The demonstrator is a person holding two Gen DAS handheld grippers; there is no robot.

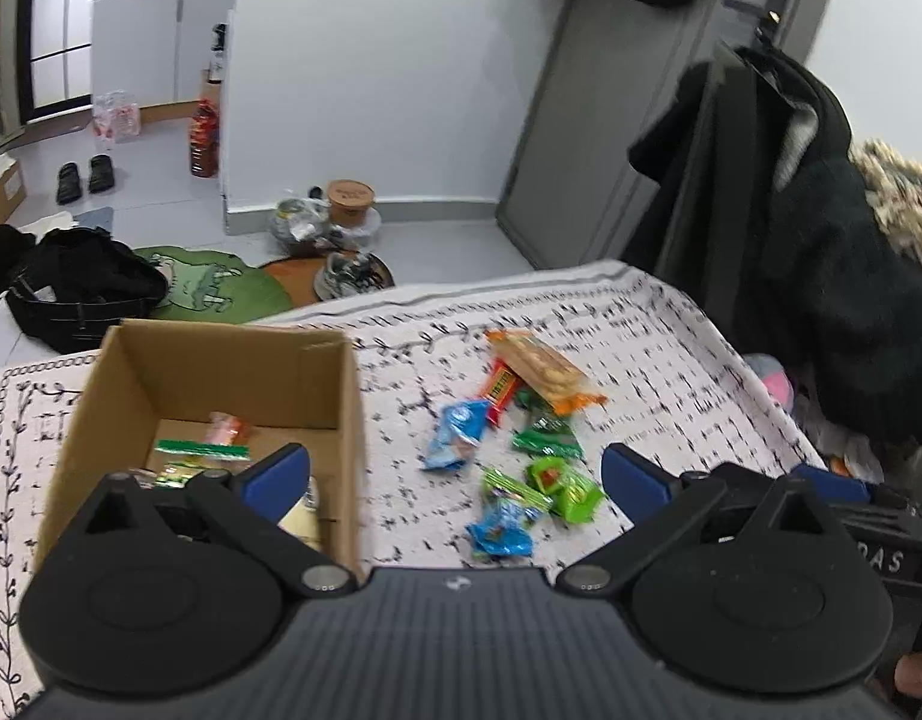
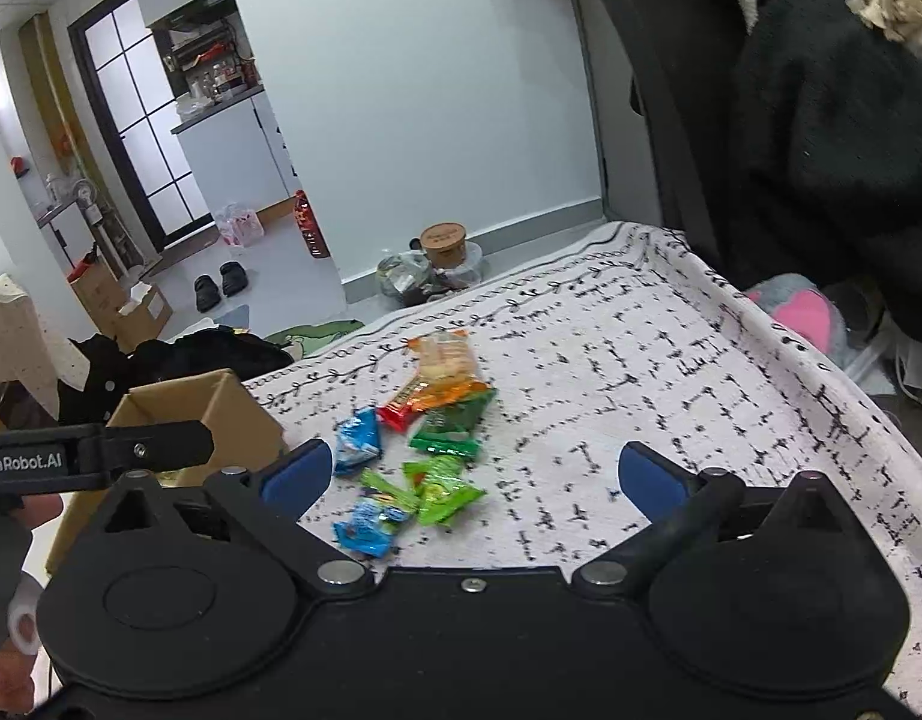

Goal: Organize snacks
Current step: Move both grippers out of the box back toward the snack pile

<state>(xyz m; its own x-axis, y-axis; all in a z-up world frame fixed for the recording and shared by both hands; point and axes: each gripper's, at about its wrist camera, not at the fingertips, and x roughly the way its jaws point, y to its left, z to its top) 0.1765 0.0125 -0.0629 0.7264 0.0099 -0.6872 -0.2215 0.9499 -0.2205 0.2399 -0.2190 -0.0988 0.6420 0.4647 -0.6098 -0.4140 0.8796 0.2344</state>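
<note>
At centre frame of both wrist views, the loose snacks [image 1: 512,438] are lying in a cluster on the patterned worktop [image 1: 671,348], with the box [image 1: 221,372] standing to their left.

Left tongs [image 1: 455,474]: the jaws are standing wide open and holding nothing. The left finger is hanging over the box interior, where several packets [image 1: 200,450] are already lying; the right finger is sitting over bare cloth to the right of the cluster.

Right tongs [image 2: 473,474]: the jaws are likewise standing wide open and empty. In the right wrist view the cluster [image 2: 413,438] is lying in the left half of the jaw gap, close to the left finger.

Governing relation: the blue packet [image 2: 365,525] and the green packet [image 2: 446,492] are lying nearest, just ahead of both tongs, between the fingers. The cracker pack [image 2: 446,366] is lying farthest, at the upper end of the cluster, with its long axis running away from the camera. The cluster as a whole is stretching from lower frame toward upper frame.

Judgement: both tongs are about equally near the blue packet. The left tongs are sitting closer to the box, so a transfer by that side is looking shorter. Packets are overlapping, so a grasp risks catching two at once.
</note>
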